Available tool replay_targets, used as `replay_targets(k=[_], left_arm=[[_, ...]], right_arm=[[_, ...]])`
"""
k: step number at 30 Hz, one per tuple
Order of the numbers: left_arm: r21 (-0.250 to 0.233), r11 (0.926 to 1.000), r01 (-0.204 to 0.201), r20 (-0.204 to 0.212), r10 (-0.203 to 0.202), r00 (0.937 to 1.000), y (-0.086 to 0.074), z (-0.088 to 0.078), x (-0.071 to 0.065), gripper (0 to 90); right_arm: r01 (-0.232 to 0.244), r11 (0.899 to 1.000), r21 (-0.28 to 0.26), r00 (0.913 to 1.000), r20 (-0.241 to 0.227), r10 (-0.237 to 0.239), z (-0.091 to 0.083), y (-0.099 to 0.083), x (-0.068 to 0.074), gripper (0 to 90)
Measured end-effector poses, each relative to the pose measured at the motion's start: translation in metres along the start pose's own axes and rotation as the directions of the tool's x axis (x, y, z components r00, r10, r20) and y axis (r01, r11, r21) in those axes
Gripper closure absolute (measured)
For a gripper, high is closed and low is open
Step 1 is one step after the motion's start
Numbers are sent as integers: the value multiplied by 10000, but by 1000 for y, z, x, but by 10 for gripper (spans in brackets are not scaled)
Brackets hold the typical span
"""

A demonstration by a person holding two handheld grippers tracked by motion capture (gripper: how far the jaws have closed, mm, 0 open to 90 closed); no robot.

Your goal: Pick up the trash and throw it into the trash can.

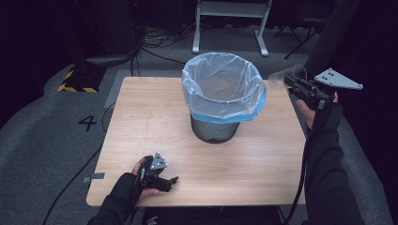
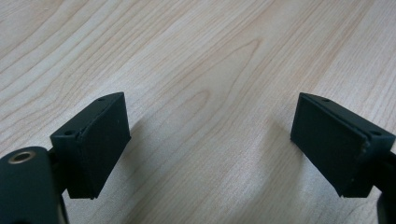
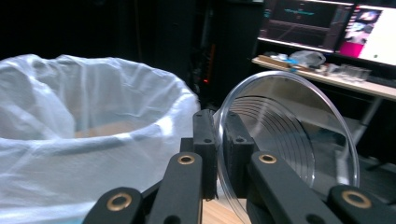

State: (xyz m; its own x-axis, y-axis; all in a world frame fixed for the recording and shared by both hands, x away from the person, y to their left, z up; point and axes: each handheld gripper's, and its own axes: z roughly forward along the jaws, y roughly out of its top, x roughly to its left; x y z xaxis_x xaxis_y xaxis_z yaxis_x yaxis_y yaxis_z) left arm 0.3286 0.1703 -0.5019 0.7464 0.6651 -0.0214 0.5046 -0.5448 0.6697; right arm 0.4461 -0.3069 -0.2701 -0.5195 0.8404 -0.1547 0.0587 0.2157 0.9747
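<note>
Count: one wire bin (image 1: 215,130) with one plastic liner (image 1: 220,86); one clear plastic cup (image 3: 289,135), pinched in my right gripper (image 3: 219,140); one table (image 1: 141,122); two grippers, left gripper (image 2: 210,140) empty.

Clear round plastic cup (image 3: 289,135): transparent, ribbed with concentric rings down its wall, empty. Held on its side in the air, rim wall pinched between black gripper pads. Position: just beside the upper right rim of the white-bag-lined black mesh waste bin (image 1: 220,93), mouth toward it.
</note>
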Motion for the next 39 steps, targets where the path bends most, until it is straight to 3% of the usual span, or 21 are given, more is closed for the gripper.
replay_targets(k=[6, 16, 17, 23, 26, 29, 32, 39], left_arm=[[-14, 10000, 4, 11, -4, 10000, 0, 0, 0, 119], [-2, 10000, 16, 7, -16, 10000, 0, 0, 0, 120], [-12, 10000, 5, 10, -5, 10000, 0, 0, 0, 119], [8, 10000, 11, -3, -11, 10000, 0, 0, 0, 120], [3, 10000, -2, -3, 2, 10000, 0, 0, 0, 120], [-9, 10000, 4, 5, -4, 10000, 0, 0, 0, 119], [-3, 10000, -1, -2, 1, 10000, 0, 0, 0, 120], [-4, 10000, 3, -4, -3, 10000, 0, 0, 0, 120]], right_arm=[[-507, 9976, -470, 9987, -110, 502, -4, 3, -3, 861], [-771, 9872, -1396, 9948, -774, 667, 1, 18, 17, 860], [-1039, 9810, -1639, 9906, -1057, 873, 7, 19, 24, 860], [-1111, 9796, -1673, 9854, -1462, 868, 15, 20, 37, 860], [-964, 9799, -1746, 9819, -1777, 649, 22, 21, 49, 859], [-783, 9835, -1632, 9809, -1888, 468, 26, 21, 56, 858], [-699, 9874, -1417, 9734, -2264, 364, 36, 21, 68, 853], [-505, 9954, -817, 9634, -2667, 270, 51, 18, 80, 844]])
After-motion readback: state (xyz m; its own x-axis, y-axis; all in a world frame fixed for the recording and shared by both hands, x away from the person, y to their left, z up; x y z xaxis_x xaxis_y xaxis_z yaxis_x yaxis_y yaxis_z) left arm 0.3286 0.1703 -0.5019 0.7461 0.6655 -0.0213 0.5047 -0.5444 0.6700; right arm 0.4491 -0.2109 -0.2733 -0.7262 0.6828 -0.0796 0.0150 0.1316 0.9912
